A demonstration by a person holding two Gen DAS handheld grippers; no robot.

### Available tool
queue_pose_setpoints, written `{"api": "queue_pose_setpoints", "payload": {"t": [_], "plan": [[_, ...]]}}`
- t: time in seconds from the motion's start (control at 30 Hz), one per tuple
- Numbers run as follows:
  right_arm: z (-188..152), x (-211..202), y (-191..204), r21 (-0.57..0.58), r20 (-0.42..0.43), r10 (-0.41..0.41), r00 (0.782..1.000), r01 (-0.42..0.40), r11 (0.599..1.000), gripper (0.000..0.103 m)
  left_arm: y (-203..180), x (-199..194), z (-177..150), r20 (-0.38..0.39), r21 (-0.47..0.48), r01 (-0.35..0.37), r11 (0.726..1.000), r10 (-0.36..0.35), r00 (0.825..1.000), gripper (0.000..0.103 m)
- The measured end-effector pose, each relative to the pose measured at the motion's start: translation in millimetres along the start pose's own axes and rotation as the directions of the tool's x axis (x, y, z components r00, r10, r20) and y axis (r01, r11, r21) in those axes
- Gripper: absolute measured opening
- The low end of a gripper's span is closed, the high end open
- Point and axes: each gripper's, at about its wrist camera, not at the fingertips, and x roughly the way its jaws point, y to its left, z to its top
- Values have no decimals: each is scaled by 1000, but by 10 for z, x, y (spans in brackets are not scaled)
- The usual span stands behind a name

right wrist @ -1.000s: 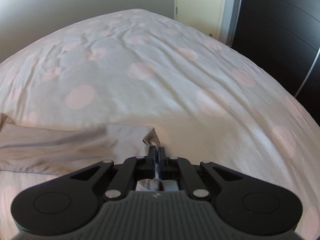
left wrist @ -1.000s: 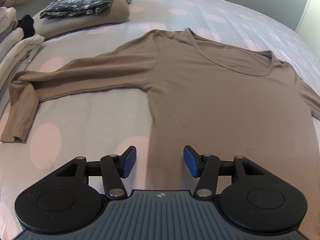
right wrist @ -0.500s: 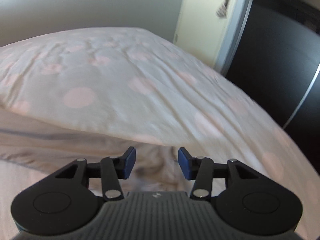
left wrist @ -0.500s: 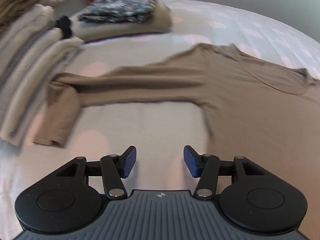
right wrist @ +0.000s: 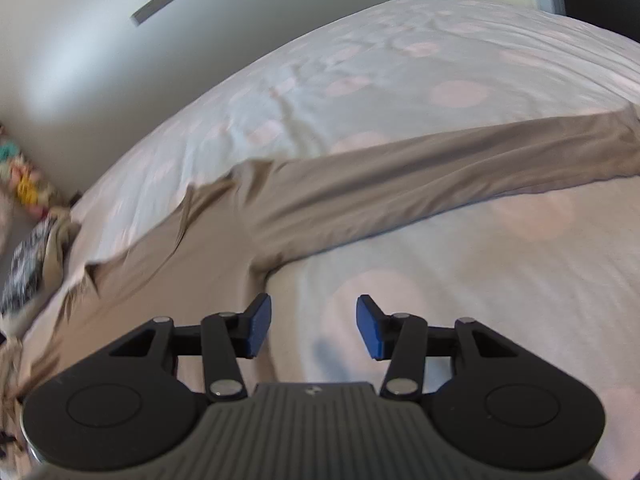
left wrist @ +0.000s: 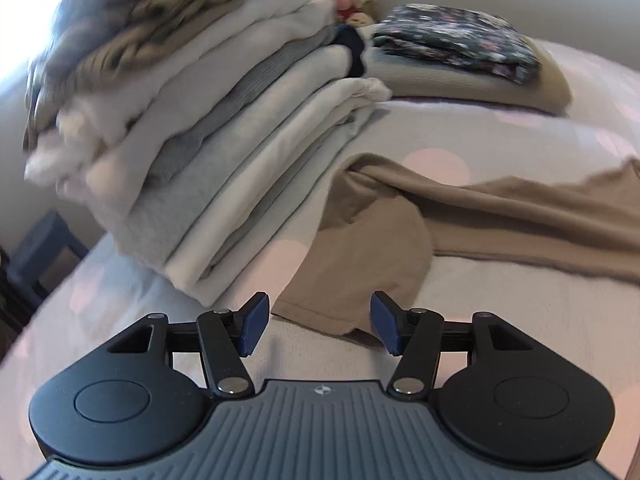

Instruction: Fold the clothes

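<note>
Right now the brown long-sleeved top (left wrist: 520, 216) lies flat on the spotted bed (left wrist: 500, 320), and both sleeves run out sideways from the body.

Left tool (left wrist: 316, 328): jaws stand wide and have just opened a little further, with nothing between them. The folded-back cuff (left wrist: 352, 280) of the left sleeve lies directly ahead, and its hem sits just beyond the blue pads (left wrist: 254, 326), apart from them. The long axis of that sleeve runs from the cuff up to a kink and then off to the right toward the body. The stack of folded pale clothes (left wrist: 208, 160) sits right beside the cuff on the left, near enough to snag.

Right tool (right wrist: 314, 328): jaws partly apart after just opening, empty, over bare sheet. The right sleeve (right wrist: 440, 168) crosses the view ahead, its axis running left to right and slightly upward. Its far end runs off the right edge of the view. The armpit seam is ahead and a little left of the tool, and the body of the top spreads to the left.

My read is that the left side is the nearer pick. The cuff is lined up between the jaws and only needs a short push forward and down. The right tool has further to go and would meet its sleeve broadside, not at the cuff. A folded dark floral garment (left wrist: 456, 40) lies at the back of the bed, well clear.
</note>
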Motion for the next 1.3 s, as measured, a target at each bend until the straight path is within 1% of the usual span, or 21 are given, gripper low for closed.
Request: {"api": "queue_pose_setpoints", "payload": {"t": [0.07, 0.13, 0.17, 0.23, 0.37, 0.43, 0.5, 0.53, 0.57, 0.6, 0.73, 0.83, 0.9, 1.03, 1.07, 1.1, 1.17, 1.2, 1.27, 1.3], "plan": [[-55, -20, 141, -53, 7, -27, 1000, 28, 998, 51, 68, 90, 14, 12, -35, -17, 999, 18, 1000, 55], [-61, -44, 199, -45, 41, -26, 999, 28, 999, 51, 125, 194, 41, 4, -62, -48, 997, 49, 999, 55], [-68, -44, 209, -39, 61, -28, 998, 30, 999, 51, 149, 240, 40, -3, -79, -48, 996, 48, 999, 55], [-100, 54, 242, -73, 58, -40, 998, 44, 996, 51, 182, 334, 23, -33, -104, -37, 994, 34, 999, 55], [-206, 215, 299, -158, 52, -75, 996, 82, 984, 50, 262, 352, -37, -39, -167, -13, 986, 7, 999, 55], [-242, 278, 325, -202, 46, -88, 995, 96, 975, 50, 285, 336, -46, -36, -182, 14, 983, -21, 999, 49], [-263, 317, 330, -226, 53, -92, 994, 102, 969, 50, 289, 310, -53, -25, -184, 47, 982, -52, 998, 29], [-274, 336, 332, -238, 56, -94, 994, 105, 966, 50, 289, 295, -57, -18, -183, 63, 981, -67, 998, 25], [-279, 340, 330, -243, 62, -94, 994, 106, 964, 50, 268, 273, -56, -6, -169, 78, 983, -80, 997, 14], [-283, 339, 324, -243, 64, -90, 994, 103, 964, 50, 264, 243, -56, 14, -164, 98, 982, -97, 995, 7], [-313, 342, 308, -256, 71, -79, 994, 95, 962, 50, 310, 114, 78, 75, -186, 150, 971, -138, 988, 5], [-299, 332, 309, -247, 74, -73, 995, 89, 965, 50, 308, -125, 319, 136, -115, 166, 979, -150, 979, 5], [-284, 340, 298, -237, 73, -69, 995, 85, 968, 50, 289, -299, 570, 167, -51, 169, 984, -159, 973, 5], [-249, 327, 269, -210, 71, -54, 996, 68, 975, 50, 254, -667, 1084, 216, 52, 185, 981, -192, 957, 5], [-238, 314, 255, -202, 71, -49, 996, 63, 977, 50, 233, -764, 1201, 218, 74, 196, 978, -208, 954, 5], [-226, 301, 242, -194, 72, -44, 996, 57, 979, 50, 190, -842, 1353, 210, 100, 212, 972, -229, 950, 5], [-202, 274, 210, -177, 76, -36, 996, 49, 983, 50, 83, -998, 1599, 186, 146, 229, 962, -254, 949, 4], [-189, 270, 193, -167, 77, -37, 996, 49, 985, 50, 15, -1068, 1727, 162, 166, 251, 954, -278, 947, 4], [-165, 268, 156, -147, 78, -36, 996, 47, 988, 50, -104, -1227, 1913, 121, 179, 257, 950, -280, 952, 4], [-155, 268, 136, -136, 79, -34, 996, 44, 990, 50, -187, -1317, 2018, 98, 193, 274, 942, -296, 950, 4]]}}
